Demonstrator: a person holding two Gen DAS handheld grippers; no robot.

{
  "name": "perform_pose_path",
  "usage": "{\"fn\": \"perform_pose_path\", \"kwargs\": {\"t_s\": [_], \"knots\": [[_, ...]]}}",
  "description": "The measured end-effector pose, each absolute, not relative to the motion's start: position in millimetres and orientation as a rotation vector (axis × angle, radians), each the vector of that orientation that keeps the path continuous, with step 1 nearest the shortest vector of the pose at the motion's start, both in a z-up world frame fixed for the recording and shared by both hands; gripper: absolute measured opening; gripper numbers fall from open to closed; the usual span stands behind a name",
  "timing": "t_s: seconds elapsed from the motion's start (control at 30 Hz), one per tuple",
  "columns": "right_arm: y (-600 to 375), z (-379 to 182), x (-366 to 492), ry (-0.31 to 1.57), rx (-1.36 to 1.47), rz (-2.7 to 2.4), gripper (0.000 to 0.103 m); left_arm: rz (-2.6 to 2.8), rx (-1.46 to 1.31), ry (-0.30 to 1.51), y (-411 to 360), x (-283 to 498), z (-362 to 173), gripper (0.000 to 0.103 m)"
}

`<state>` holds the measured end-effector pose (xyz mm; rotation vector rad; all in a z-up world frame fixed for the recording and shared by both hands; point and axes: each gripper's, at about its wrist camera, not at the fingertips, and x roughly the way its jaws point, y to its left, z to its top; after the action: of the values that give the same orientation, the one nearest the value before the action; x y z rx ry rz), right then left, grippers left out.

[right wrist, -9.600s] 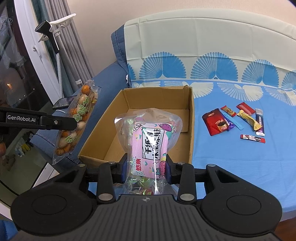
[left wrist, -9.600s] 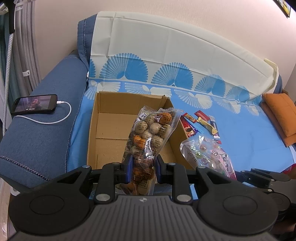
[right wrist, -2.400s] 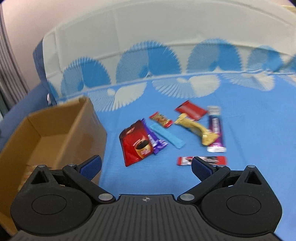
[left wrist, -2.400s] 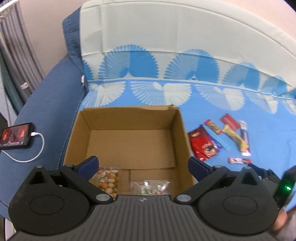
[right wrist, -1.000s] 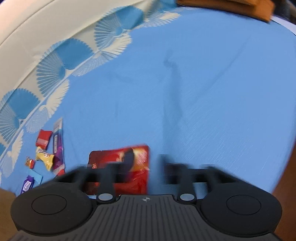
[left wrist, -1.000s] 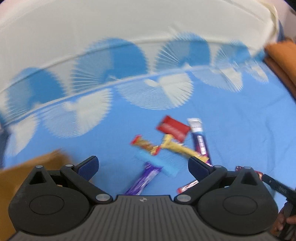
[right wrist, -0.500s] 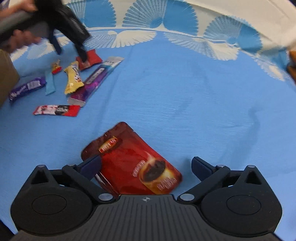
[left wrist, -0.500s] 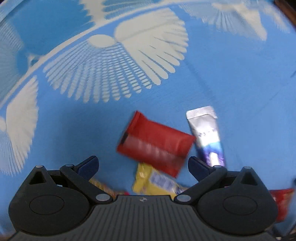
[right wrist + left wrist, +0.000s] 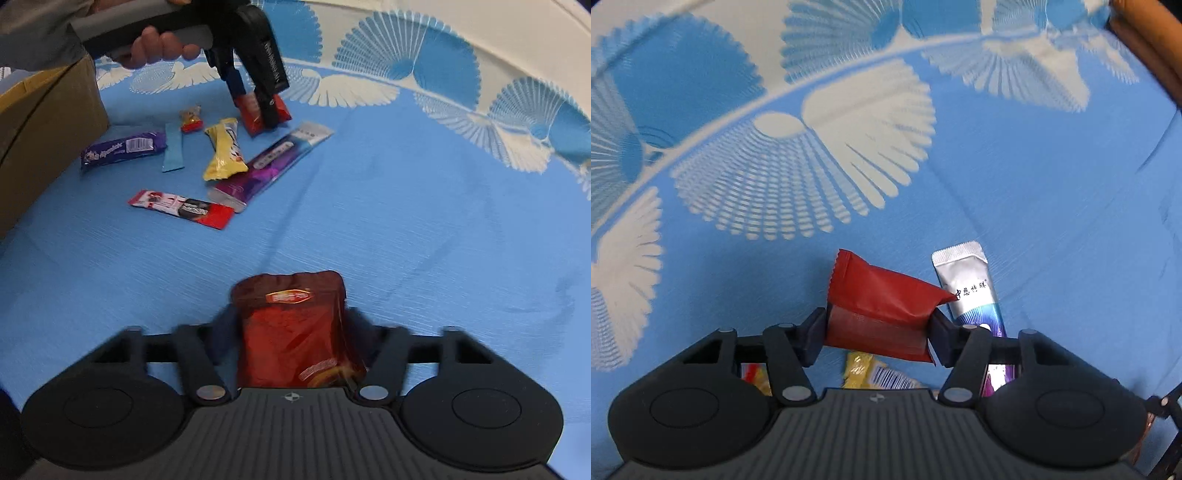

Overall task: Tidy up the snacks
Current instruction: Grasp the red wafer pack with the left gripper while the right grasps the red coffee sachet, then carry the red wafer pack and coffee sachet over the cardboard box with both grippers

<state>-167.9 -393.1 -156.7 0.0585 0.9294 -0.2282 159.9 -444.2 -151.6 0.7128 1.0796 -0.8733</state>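
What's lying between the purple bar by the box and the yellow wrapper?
In the right wrist view, a flat light-blue strip and a small red-and-gold candy lie between the purple bar and the yellow wrapper, all on the blue sheet.

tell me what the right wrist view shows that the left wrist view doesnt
Only the right wrist view shows the right gripper shut on the dark red pouch, the cardboard box, the purple bar, the blue strip, the red-and-white bar and the person's hand.

Only the left wrist view shows an orange cushion.

Both show the left gripper shut on the red packet, the silver-and-purple sachet, the yellow bar and the blue patterned cover.
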Motion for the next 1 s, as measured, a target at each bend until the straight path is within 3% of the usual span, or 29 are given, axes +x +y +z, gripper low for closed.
{"fn": "perform_pose_path", "kwargs": {"t_s": [0.17,0.43,0.77,1.0], "knots": [[-385,-138,-182,0.867,0.145,-0.418,0.053,-0.884,0.588,0.999,-402,135,-77,0.064],[-332,-40,-224,0.556,0.474,-0.579,0.053,-0.885,0.385,0.877,-255,54,26,0.065],[-171,23,-208,0.605,0.529,-0.233,0.054,-0.711,0.317,0.834,-50,-2,72,0.065],[-86,47,-188,0.681,0.506,-0.095,0.054,-0.59,0.285,0.873,68,-31,64,0.065]]}}
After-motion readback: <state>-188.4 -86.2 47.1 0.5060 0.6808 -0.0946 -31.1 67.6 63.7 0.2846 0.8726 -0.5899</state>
